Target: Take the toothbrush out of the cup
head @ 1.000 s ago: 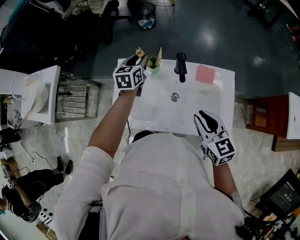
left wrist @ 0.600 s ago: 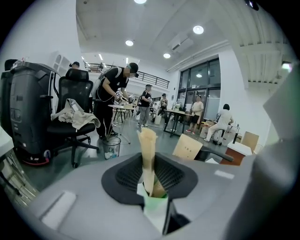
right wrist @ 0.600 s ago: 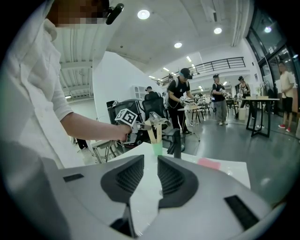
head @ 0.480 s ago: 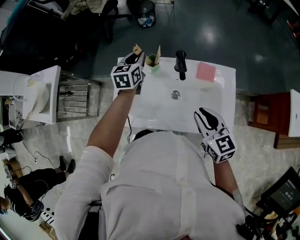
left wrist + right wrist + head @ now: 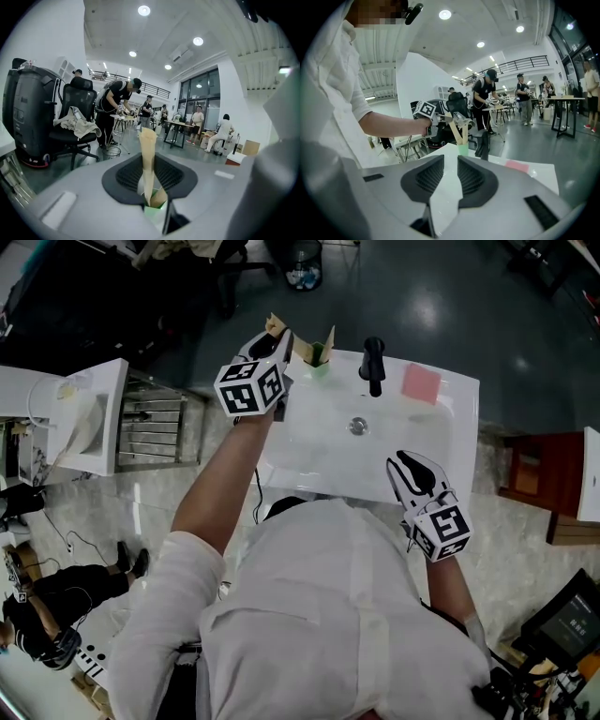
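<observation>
A small green cup [image 5: 319, 357] stands on the back rim of the white sink [image 5: 309, 460], left of the black faucet [image 5: 373, 362]. It holds two beige wooden toothbrushes. My left gripper [image 5: 277, 339] has just been closing and is shut on one toothbrush [image 5: 148, 157], which stands upright between the jaws with its lower end still at the cup [image 5: 154, 214]. The other toothbrush [image 5: 330, 337] leans in the cup. From the right gripper view, the left gripper [image 5: 429, 117] holds the brush above the cup [image 5: 462, 149]. My right gripper [image 5: 411, 465] hovers open at the sink's front edge, with nothing between its fingers.
A pink sponge [image 5: 421, 382] lies on the sink's back right corner, and the drain [image 5: 357, 426] sits mid-basin. A metal rack [image 5: 145, 432] and another white basin [image 5: 80, 418] stand to the left, a brown cabinet [image 5: 530, 474] to the right. People work at tables far behind.
My left gripper has closed on the toothbrush and risen with it, its marker cube looming larger in the head view. The right gripper has kept its place.
</observation>
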Action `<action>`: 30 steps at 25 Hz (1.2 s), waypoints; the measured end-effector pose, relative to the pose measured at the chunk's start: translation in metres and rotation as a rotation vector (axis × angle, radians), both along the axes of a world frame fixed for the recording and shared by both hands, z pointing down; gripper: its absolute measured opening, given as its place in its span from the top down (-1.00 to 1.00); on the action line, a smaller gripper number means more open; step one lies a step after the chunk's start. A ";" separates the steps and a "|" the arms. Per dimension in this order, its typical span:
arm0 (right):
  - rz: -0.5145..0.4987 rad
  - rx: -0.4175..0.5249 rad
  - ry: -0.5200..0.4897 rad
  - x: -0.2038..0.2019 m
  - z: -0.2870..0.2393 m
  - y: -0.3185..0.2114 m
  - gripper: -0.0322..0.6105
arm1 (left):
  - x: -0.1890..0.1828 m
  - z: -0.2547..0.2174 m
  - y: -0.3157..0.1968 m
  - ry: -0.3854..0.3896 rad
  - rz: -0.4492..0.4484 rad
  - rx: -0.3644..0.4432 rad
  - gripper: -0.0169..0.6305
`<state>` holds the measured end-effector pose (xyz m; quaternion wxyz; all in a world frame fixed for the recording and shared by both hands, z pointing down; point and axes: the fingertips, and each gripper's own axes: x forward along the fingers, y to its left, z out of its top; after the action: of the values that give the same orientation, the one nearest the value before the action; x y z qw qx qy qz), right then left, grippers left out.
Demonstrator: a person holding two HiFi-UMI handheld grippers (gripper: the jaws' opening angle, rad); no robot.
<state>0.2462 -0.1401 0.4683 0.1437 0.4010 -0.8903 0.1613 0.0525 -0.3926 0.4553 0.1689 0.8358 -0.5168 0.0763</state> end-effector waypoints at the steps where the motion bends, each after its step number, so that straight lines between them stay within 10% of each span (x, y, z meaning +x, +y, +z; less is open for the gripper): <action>1: -0.005 0.001 0.000 -0.002 -0.001 -0.001 0.71 | -0.002 -0.004 0.001 0.008 -0.004 0.006 0.71; 30: -0.070 0.032 0.025 -0.089 -0.016 -0.004 0.71 | -0.099 -0.085 0.138 0.049 0.057 0.108 0.71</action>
<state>0.1568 -0.1438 0.4528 0.1539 0.3736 -0.9044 0.1369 -0.0461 -0.2545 0.3704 0.1338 0.8597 -0.4919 0.0325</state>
